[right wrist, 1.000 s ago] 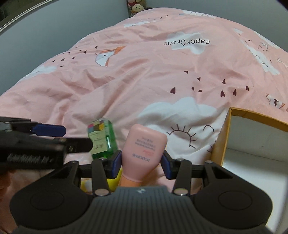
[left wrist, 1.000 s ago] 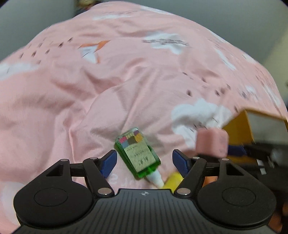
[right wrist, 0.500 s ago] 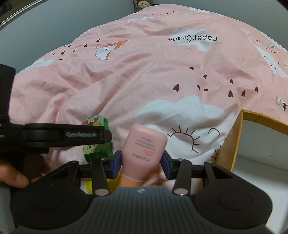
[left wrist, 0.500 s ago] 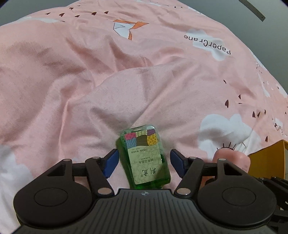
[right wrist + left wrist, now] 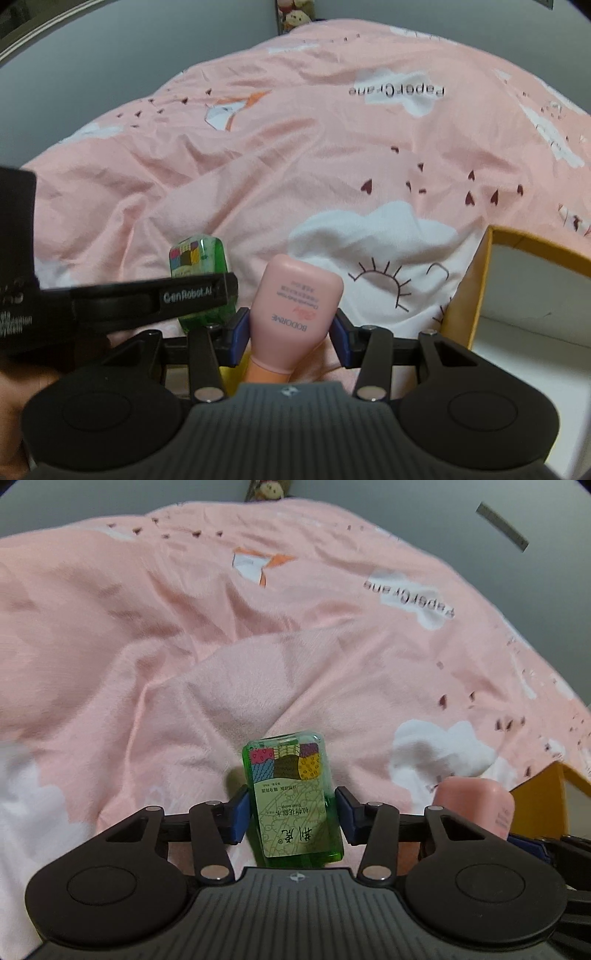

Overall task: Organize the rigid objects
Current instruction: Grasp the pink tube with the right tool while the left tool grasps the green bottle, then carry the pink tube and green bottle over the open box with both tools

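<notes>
Two grippers side by side: left gripper fingers just closed against green bottle; right gripper fingers clamp pink tube. Yellow box at right, visible interior bare; open pink bedspread ahead.

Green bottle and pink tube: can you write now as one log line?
left hand-held gripper: just closing on green bottle | right hand-held gripper: holds pink tube | yellow box: at right

1. The bottle is sitting between the jaws of the left gripper, over the bed cover.
2. The tube is sitting between the jaws of the right gripper, to the right of the bottle.
3. The box is lying on the bed cover, right of the tube.
4. Plush toys are sitting behind the bed.
</notes>
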`<action>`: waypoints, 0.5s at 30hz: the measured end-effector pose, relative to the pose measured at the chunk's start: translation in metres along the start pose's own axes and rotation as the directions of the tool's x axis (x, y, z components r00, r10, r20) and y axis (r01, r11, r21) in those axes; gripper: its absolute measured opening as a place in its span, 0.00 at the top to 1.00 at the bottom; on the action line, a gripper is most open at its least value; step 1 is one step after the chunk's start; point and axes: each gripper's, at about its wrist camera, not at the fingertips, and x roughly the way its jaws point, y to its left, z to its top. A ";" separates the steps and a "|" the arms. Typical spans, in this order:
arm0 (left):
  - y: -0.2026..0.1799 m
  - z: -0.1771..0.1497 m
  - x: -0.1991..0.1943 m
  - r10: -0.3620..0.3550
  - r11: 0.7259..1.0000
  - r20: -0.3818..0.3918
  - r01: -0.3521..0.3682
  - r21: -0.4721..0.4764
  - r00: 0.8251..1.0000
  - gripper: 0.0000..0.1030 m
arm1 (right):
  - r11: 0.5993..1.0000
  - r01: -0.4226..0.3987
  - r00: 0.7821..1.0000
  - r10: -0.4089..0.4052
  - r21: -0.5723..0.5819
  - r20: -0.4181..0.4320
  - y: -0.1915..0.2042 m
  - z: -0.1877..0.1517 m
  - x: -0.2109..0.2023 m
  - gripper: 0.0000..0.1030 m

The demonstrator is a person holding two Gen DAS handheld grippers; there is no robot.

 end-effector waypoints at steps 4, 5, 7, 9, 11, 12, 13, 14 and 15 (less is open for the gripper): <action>-0.003 -0.001 -0.025 -0.028 0.999 0.057 0.027 0.017 0.998 0.50 | 1.000 0.000 0.999 0.001 -0.024 0.033 0.006 -0.002 -0.018 0.56; -0.004 -0.001 -0.032 -0.040 0.999 0.069 0.039 0.016 0.997 0.51 | 1.000 0.000 0.999 0.001 -0.026 0.044 0.006 -0.002 -0.023 0.56; -0.007 0.002 -0.045 -0.060 0.998 0.097 0.059 0.018 0.993 0.51 | 1.000 0.000 0.997 0.003 -0.030 0.074 0.007 -0.003 -0.037 0.56; -0.009 0.004 -0.058 -0.076 0.997 0.124 0.074 0.025 0.989 0.51 | 1.000 -0.005 0.995 0.008 -0.029 0.100 0.006 -0.002 -0.050 0.56; -0.014 0.007 -0.073 -0.098 0.995 0.149 0.094 0.034 0.984 0.51 | 1.000 -0.008 0.992 0.012 -0.028 0.129 0.006 -0.002 -0.066 0.56; -0.017 0.008 -0.080 -0.111 0.994 0.159 0.105 0.041 0.981 0.51 | 1.000 -0.006 0.990 0.010 -0.030 0.140 0.006 -0.002 -0.073 0.56; -0.020 0.008 -0.087 -0.122 0.992 0.166 0.115 0.049 0.979 0.51 | 0.999 -0.001 0.988 0.006 -0.033 0.153 0.006 -0.003 -0.082 0.56; -0.024 0.009 -0.093 -0.134 0.990 0.173 0.126 0.058 0.976 0.51 | 0.999 0.005 0.987 0.000 -0.034 0.163 0.006 -0.003 -0.089 0.56; -0.028 0.009 -0.100 -0.146 0.988 0.178 0.135 0.071 0.973 0.51 | 0.999 0.010 0.985 -0.004 -0.034 0.173 0.005 -0.004 -0.095 0.55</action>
